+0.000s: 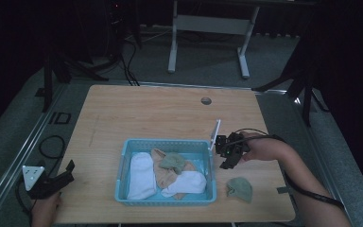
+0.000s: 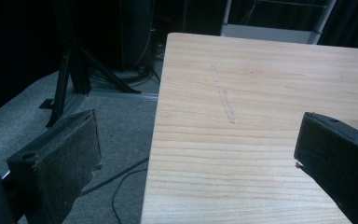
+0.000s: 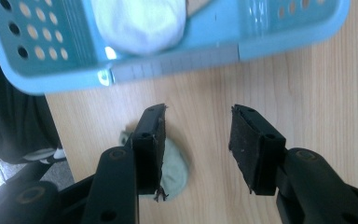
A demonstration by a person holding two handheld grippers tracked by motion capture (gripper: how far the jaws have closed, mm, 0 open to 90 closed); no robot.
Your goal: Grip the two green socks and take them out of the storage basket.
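the right gripper (image 1: 226, 152), jaws apart and empty, hangs beside the light-blue perforated plastic basket (image 1: 123, 163); the small sage-green fabric sock (image 1: 239, 188) lies near the wooden table's (image 1: 137, 109) front right corner (easily nudged off by a careless descent).

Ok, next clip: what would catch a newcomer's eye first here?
The blue basket near the table's front edge stands out, with white, tan and green socks piled inside. One green sock lies alone on the wood right of it. Above that sock, the right gripper hangs open and empty.
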